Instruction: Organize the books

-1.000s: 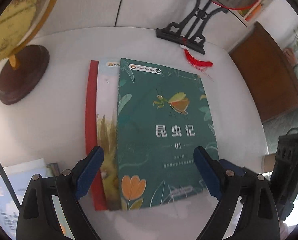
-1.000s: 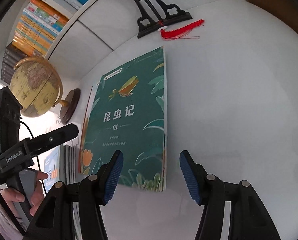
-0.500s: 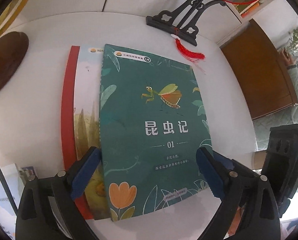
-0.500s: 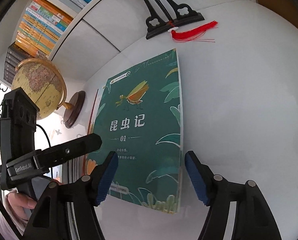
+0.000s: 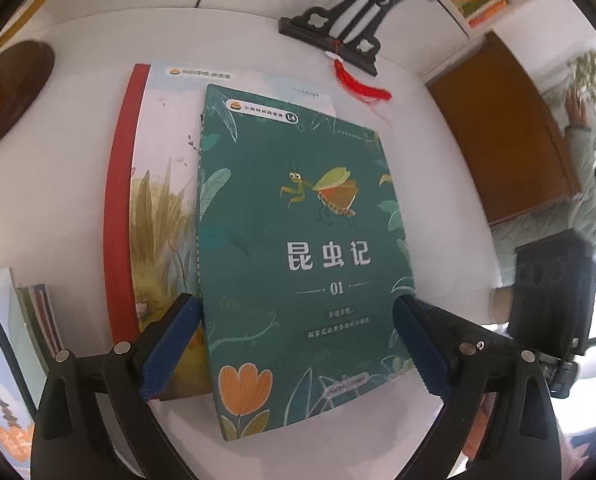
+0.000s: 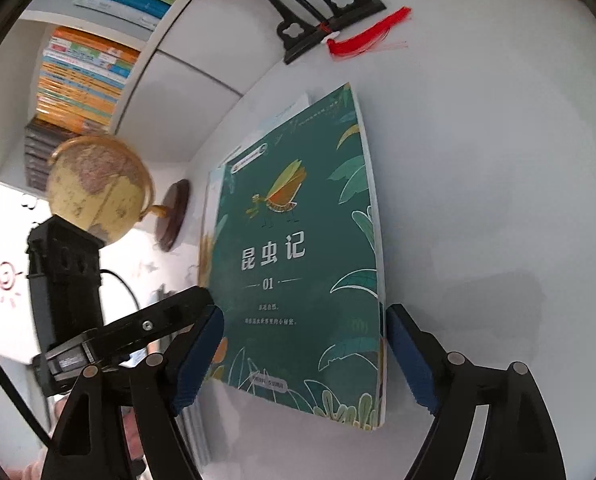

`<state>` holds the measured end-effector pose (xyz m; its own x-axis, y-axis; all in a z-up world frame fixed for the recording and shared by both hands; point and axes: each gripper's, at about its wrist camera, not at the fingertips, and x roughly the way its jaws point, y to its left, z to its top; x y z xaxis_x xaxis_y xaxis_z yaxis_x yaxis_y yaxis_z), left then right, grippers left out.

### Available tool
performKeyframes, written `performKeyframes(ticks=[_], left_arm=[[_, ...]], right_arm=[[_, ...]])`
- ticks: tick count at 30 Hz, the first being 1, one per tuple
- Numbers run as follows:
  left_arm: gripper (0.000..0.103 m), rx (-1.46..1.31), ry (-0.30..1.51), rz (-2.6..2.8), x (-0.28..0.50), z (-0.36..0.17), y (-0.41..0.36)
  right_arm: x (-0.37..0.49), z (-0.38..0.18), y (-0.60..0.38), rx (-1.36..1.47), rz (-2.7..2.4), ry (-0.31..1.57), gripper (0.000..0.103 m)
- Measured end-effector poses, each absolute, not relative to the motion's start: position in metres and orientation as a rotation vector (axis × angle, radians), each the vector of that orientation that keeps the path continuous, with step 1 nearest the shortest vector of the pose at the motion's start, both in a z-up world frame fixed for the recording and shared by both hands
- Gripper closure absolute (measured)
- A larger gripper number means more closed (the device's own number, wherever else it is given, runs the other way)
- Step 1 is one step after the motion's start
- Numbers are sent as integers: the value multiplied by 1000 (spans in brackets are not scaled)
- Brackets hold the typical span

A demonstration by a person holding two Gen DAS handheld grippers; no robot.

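White surface point(image 5: 438, 184), lit from above, wall cabinets behind. Green insect book point(image 5: 302, 256) flat, face up, mid-surface; mantis picture, white title, "01" under it, orange flower at lower left corner of cover. Stacked on pale picture book point(image 5: 161, 208) w/ grass artwork, which sits on red book point(image 5: 121, 200); both lower ones stick out past green book's left edge, pale one also past its top edge. More books point(image 5: 37, 316) at left edge of surface, spines toward camera; titles unreadable.

Left gripper point(image 5: 295, 344): spread wide, jaws just been opening. Blue pads point(image 5: 169, 344) either side of green book's lower part, left pad over pale picture book, right pad at book's right edge. Not pressing as far as visible; released.

Right gripper point(image 6: 304, 354): also spread, jaws just been opening. Pads straddle same green book near its bottom edge, right pad just beside page edge, left pad at spine side. No clamp seen. Left gripper body crosses low left in right wrist view, hand below it.

Background: black carved stand point(image 5: 338, 36) at back, red tassel point(image 5: 362, 84) lying on surface beside it. Globe point(image 6: 97, 188) on dark wooden base, back left. Bookshelf point(image 6: 81, 80) w/ orange & blue spines behind globe. Brown door point(image 5: 502, 132) far right.
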<state>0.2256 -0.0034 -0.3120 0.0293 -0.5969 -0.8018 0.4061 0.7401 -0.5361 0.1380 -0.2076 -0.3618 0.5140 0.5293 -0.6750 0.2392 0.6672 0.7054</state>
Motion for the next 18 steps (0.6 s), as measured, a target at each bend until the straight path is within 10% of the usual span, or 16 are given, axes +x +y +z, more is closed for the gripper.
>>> performKeyframes(ticks=[15,18], left_arm=[[1,-190,1270,-862,225,-314,3],[2,-161,1293,-807,226,-313,-3]], right_arm=[[139,-369,-219,951,276,982,21],[142,-364,-215,887,207,1035,41]])
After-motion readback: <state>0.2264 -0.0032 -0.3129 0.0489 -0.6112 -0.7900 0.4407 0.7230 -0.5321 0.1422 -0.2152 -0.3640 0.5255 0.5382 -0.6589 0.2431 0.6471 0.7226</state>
